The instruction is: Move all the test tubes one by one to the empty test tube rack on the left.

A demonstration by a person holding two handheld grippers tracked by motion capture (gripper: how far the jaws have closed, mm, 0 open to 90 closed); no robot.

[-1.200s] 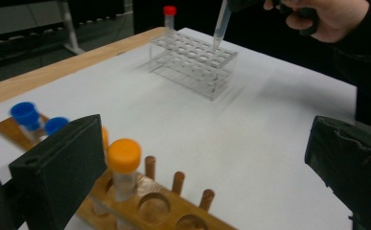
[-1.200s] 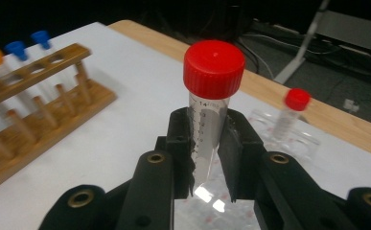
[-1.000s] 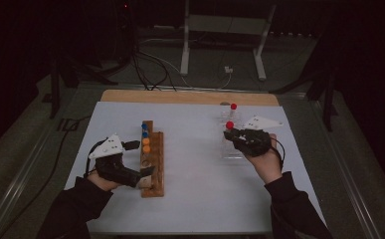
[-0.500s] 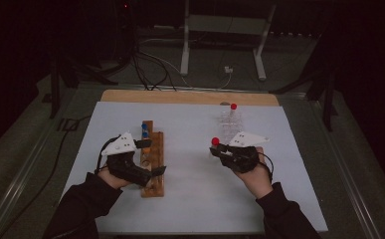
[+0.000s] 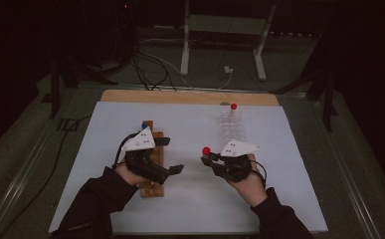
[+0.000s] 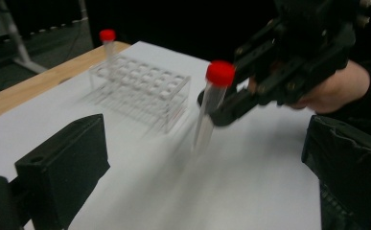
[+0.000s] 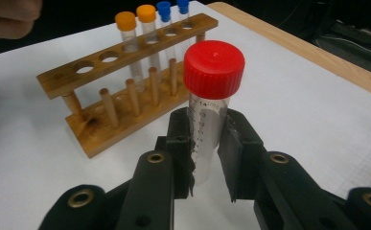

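My right gripper (image 5: pixel 211 158) is shut on a clear tube with a red cap (image 7: pixel 207 120), held upright above the white mat right of centre; the same tube (image 6: pixel 212 100) stands in the left gripper view. My left gripper (image 5: pixel 171 155) hangs open over the wooden rack (image 5: pixel 152 188), jaws wide apart and pointing right toward the held tube, nothing between them. The wooden rack (image 7: pixel 121 96) carries two orange-capped tubes (image 7: pixel 136 28) and two blue-capped tubes (image 7: pixel 172 14). A clear plastic rack (image 5: pixel 232 130) at the back right holds one red-capped tube (image 5: pixel 233 107).
A white mat (image 5: pixel 279 199) covers the table, with a wooden strip (image 5: pixel 180 96) along its far edge. Cables and a metal stand (image 5: pixel 220 45) lie on the dark floor beyond. The two grippers face each other a short gap apart.
My right gripper has carried the red-capped tube left and nearer to the person, away from the clear rack. My left gripper has shifted right, over the wooden rack, toward the middle.
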